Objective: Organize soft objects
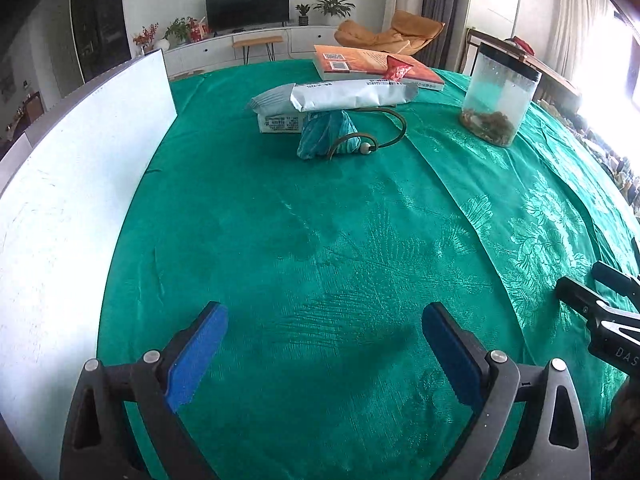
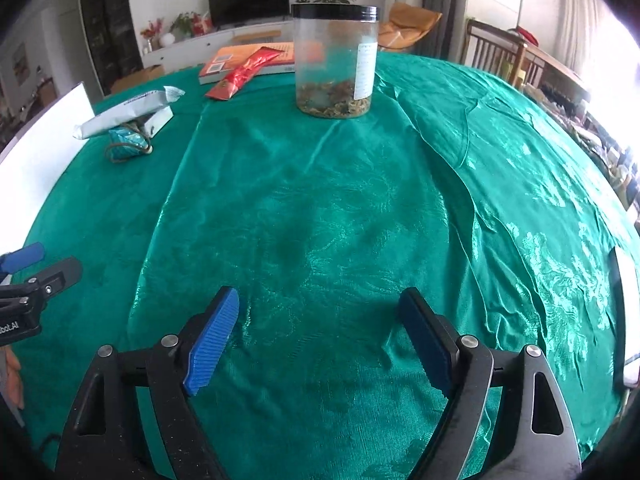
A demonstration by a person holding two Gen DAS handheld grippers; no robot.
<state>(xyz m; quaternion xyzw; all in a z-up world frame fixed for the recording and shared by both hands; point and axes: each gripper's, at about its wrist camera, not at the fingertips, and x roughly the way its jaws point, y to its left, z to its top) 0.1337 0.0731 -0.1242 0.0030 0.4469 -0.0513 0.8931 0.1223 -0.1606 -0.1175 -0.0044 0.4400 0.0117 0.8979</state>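
While both grippers hang wide apart and hold nothing, the left gripper [image 1: 324, 340] and right gripper [image 2: 320, 328] sit over the green cloth [image 1: 320, 240]. At one o'clock stands a jar [image 2: 335, 60] with brown bits at its bottom. At eleven o'clock lies a white bag [image 1: 332, 96] on a teal pouch [image 1: 326, 136].
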